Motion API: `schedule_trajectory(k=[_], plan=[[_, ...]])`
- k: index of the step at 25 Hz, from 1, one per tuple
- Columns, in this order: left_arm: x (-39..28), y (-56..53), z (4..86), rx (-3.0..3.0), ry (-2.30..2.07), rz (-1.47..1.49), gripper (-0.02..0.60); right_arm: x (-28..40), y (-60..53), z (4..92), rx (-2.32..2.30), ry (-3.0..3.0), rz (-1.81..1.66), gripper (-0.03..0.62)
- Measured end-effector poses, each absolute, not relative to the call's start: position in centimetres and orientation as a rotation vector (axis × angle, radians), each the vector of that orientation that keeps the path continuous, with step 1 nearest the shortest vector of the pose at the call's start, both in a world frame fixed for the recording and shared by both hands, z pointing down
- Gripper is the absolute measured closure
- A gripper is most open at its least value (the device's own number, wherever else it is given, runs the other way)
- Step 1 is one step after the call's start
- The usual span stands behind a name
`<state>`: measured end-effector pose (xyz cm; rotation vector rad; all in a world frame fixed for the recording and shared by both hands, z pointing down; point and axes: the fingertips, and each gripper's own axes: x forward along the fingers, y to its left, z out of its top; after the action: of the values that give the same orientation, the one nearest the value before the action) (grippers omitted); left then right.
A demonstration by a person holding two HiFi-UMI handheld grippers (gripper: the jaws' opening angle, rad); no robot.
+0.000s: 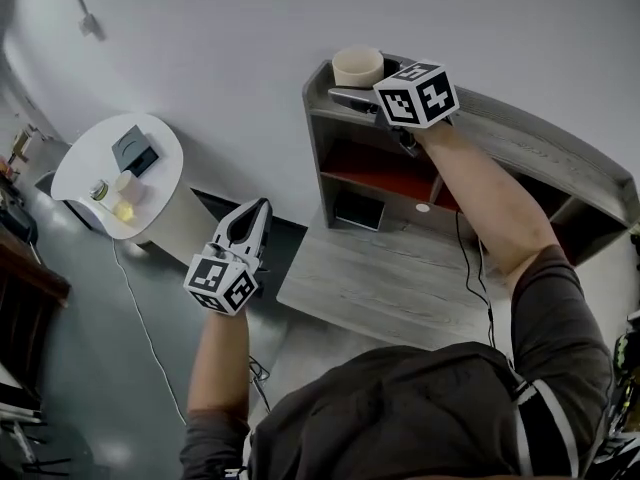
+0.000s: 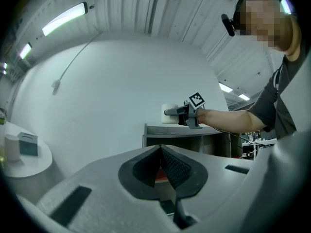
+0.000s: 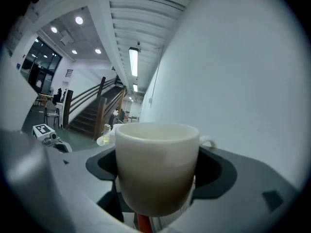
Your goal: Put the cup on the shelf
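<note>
The grey wooden shelf (image 1: 520, 138), with red-backed compartments, fills the upper right of the head view. A lower grey worktop (image 1: 370, 288) lies in front of it at centre, and a small round white worktop (image 1: 85, 173) sits at the upper left. The right hand-held gripper (image 1: 347, 95) reaches to the shelf's top left corner, its jaws spread wide and pressed on either side of the cup (image 1: 357, 66). In the right gripper view the cup's pale body fills the gap between the pads. The cup is upright at the left end of the top board, near the top centre of the head view; whether its base rests on the board I cannot tell. The left hand-held gripper (image 1: 258, 213), at left centre and well apart from the shelf, has its jaws closed together on nothing. The cup looks like glazed ceramic: stiff, fairly weighty, smooth enough to slip and likely to chip if dropped. A hold round the mid-body, clear of the small handle (image 3: 212, 142), seems soundest.
</note>
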<state>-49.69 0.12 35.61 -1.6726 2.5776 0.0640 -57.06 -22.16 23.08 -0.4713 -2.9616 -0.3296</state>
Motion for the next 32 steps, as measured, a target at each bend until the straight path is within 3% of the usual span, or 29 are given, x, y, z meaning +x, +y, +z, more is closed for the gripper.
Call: schedule_trajectory(k=[14, 25, 32], plan=[[-51.9, 4.6, 36.4, -1.559, 2.651, 0.075, 0.581, -65.5, -23.5, 27.9, -0.347, -2.815, -0.271, 0.164], [-51.7, 3.7, 36.9, -1.593, 2.64, 0.073, 0.58, -66.0, -23.1, 29.0, -0.348, -2.749, -0.133, 0.158], [-51.2, 3.4, 36.8, -1.61, 2.622, 0.07, 0.581, -65.1, -23.9, 28.3, -0.262, -2.804, -0.189, 0.106]])
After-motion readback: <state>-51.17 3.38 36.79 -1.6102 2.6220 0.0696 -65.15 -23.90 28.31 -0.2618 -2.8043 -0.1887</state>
